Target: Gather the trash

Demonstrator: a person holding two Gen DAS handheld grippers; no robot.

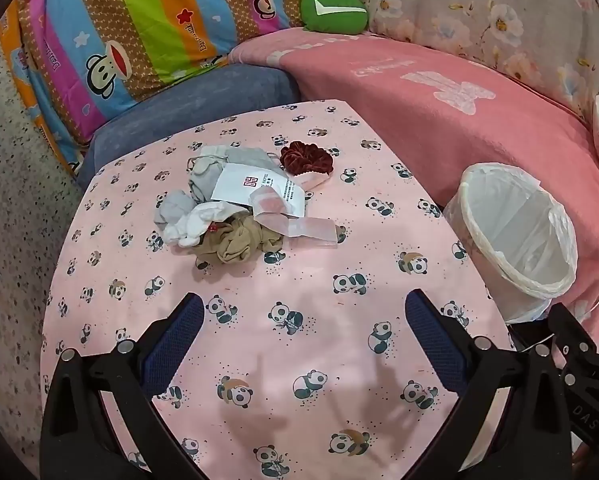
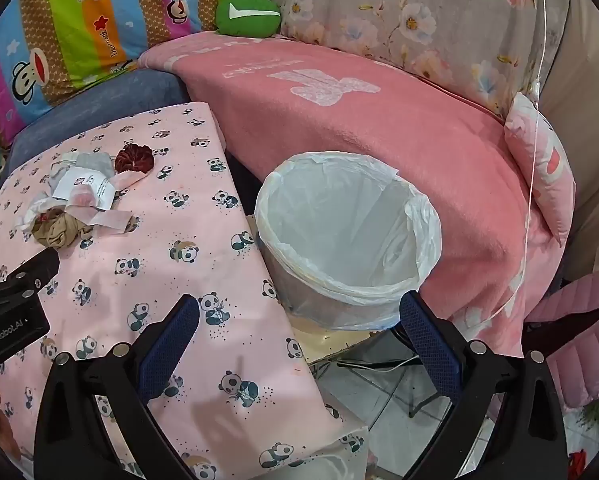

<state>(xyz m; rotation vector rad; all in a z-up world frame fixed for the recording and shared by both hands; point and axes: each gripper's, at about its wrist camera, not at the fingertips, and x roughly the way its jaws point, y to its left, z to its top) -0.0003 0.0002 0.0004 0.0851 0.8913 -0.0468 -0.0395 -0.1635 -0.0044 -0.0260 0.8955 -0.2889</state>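
Trash pile (image 1: 243, 204) near desk (image 1: 299, 360) far edge, lined bin (image 2: 347, 240) beside right edge, left gripper (image 1: 305, 320) and right gripper (image 2: 299, 324) jaws released, empty.

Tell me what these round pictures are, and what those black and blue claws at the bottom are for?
Each claw is a hand-held gripper that a person carries, one in each hand, and a small camera sits on each one. One picture looks along the left hand-held gripper, the other along the right hand-held gripper. Both are open and hold nothing. On the pink panda-print tablecloth lies a small pile: a white printed paper slip, crumpled white and grey cloths, a tan crumpled stocking and a dark red velvet scrunchie. Beside the table stands a white bin lined with a clear plastic bag, ready for the trash.
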